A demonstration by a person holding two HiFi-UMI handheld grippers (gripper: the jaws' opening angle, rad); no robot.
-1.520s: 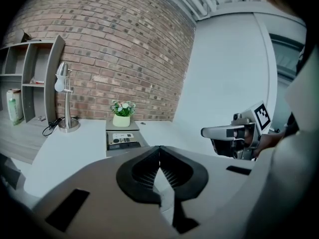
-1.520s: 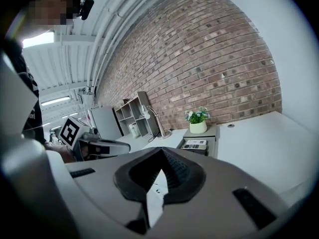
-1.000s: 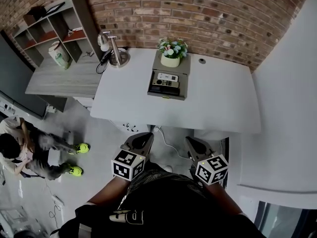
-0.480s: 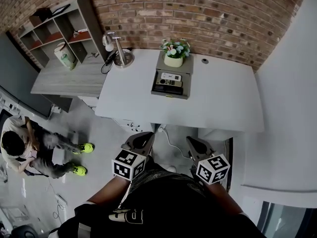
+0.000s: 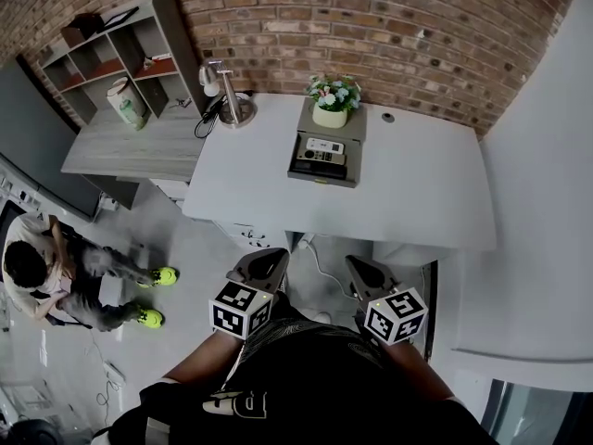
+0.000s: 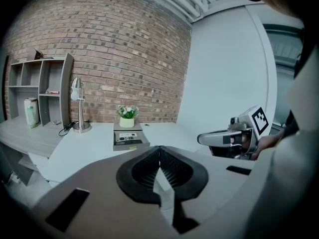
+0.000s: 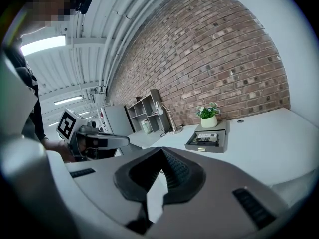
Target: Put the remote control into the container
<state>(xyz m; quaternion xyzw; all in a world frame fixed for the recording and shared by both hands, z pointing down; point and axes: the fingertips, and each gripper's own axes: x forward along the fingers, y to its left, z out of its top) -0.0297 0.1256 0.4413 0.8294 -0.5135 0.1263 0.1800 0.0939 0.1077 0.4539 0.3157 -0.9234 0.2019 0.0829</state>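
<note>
An open grey container (image 5: 339, 170) stands on the white table (image 5: 417, 193), below a flower pot (image 5: 332, 111). Inside it lie a white remote control (image 5: 324, 146) and a dark one (image 5: 318, 157). In the left gripper view the container (image 6: 130, 144) is small and far off. The right gripper view shows it (image 7: 222, 142) in the distance too. My left gripper (image 5: 273, 255) and right gripper (image 5: 354, 261) hover side by side close to my body, short of the table's near edge. Both are shut and hold nothing, with the pads (image 6: 169, 164) meeting at the tips.
A desk lamp (image 5: 228, 100) with a cable stands at the table's back left corner. A grey side desk (image 5: 130, 146) with a cubby shelf (image 5: 111, 49) adjoins on the left. A person (image 5: 46, 276) sits on the floor at the left. A brick wall (image 5: 371, 26) runs behind.
The head view has shifted a little, so the table and shelf now sit slightly further right in the picture. Both grippers have kept their places and stayed shut.
</note>
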